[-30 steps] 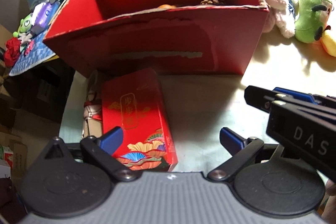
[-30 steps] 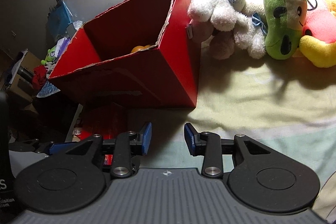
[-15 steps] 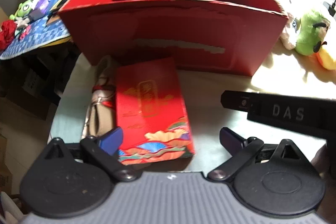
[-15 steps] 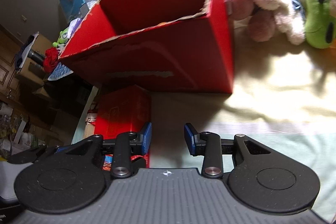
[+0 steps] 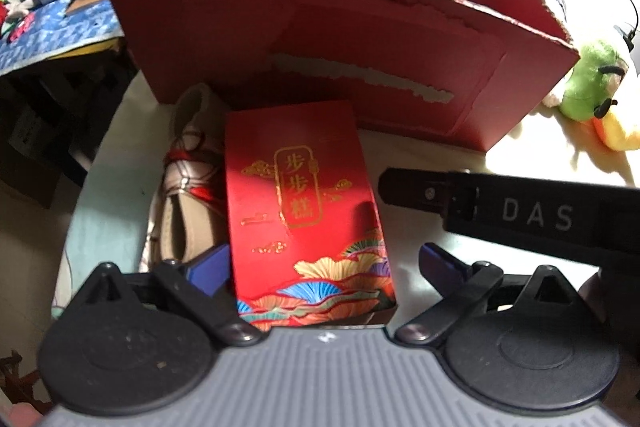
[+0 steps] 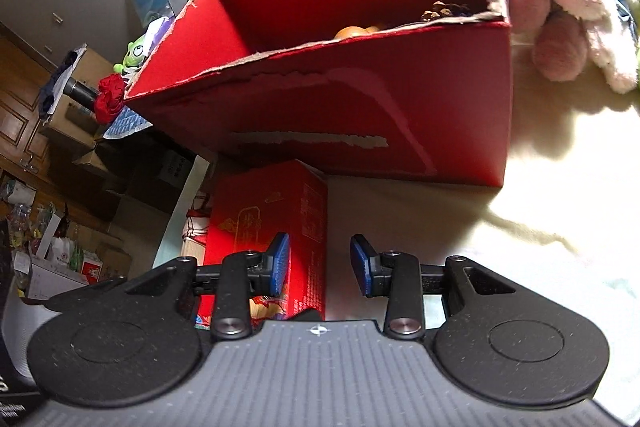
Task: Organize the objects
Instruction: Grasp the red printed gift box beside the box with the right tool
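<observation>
A small red gift box with gold characters lies on the bed in front of a big open red cardboard box. My left gripper is open, its jaws wide on either side of the gift box's near end. A beige bundle with red cord lies left of the gift box. In the right wrist view the right gripper is open and empty, beside the gift box, and the big box holds an orange item and a pine cone. The right gripper's body shows in the left wrist view.
Plush toys sit right of the big box: a green one and a pink-white one. A cluttered side shelf with a blue mat stands left, past the bed's edge. Boxes and bags fill the floor at left.
My left gripper has moved closer and centred on the gift box, which now sits between its jaws. The right gripper has moved lower and closer to the gift box.
</observation>
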Demonstrator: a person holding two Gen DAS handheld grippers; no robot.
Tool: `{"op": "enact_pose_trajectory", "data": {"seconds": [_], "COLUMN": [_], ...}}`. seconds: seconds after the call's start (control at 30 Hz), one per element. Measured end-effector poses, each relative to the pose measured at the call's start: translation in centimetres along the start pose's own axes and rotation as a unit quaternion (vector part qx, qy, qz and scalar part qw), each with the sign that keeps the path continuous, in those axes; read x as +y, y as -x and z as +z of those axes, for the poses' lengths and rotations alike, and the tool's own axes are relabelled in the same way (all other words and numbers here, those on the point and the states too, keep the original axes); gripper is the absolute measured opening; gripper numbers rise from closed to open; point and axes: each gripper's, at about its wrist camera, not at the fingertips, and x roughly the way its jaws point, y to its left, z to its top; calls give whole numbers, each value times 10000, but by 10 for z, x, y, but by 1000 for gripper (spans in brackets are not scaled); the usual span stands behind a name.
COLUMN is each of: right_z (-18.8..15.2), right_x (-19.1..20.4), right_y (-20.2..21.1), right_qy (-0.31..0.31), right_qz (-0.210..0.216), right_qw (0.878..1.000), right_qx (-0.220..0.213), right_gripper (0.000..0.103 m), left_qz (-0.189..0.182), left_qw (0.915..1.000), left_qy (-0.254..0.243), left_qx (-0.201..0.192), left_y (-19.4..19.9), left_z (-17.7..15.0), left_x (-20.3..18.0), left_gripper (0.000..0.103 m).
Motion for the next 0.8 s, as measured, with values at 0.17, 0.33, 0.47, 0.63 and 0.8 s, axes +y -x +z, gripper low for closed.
{"op": "enact_pose_trajectory", "data": {"seconds": [0.17,0.33,0.47,0.63,0.8], "right_z": [1,3,0,-4,-8], "right_x": [-2,-7,-14,-22,-30], "right_y": [-2,-3,1,8,17], "right_qy": [-115,-207,-317,-385,-465], "right_qz": [32,60,70,80,34], "right_qw": [9999,9995,9991,9989,9987], "right_qx": [86,223,259,259,212], "right_gripper": [38,37,31,30,30], "left_qz": [-49,-96,-110,-132,-158], "left_qw": [9998,9990,9984,9975,9969], "left_qy": [-132,-389,-514,-645,-733], "left_qx": [111,211,229,244,239], "left_y": [-8,-15,-19,-22,-22], "left_z": [6,9,11,10,8], "left_x": [-3,-14,-22,-34,-45], "left_gripper": [100,100,100,100,100]}}
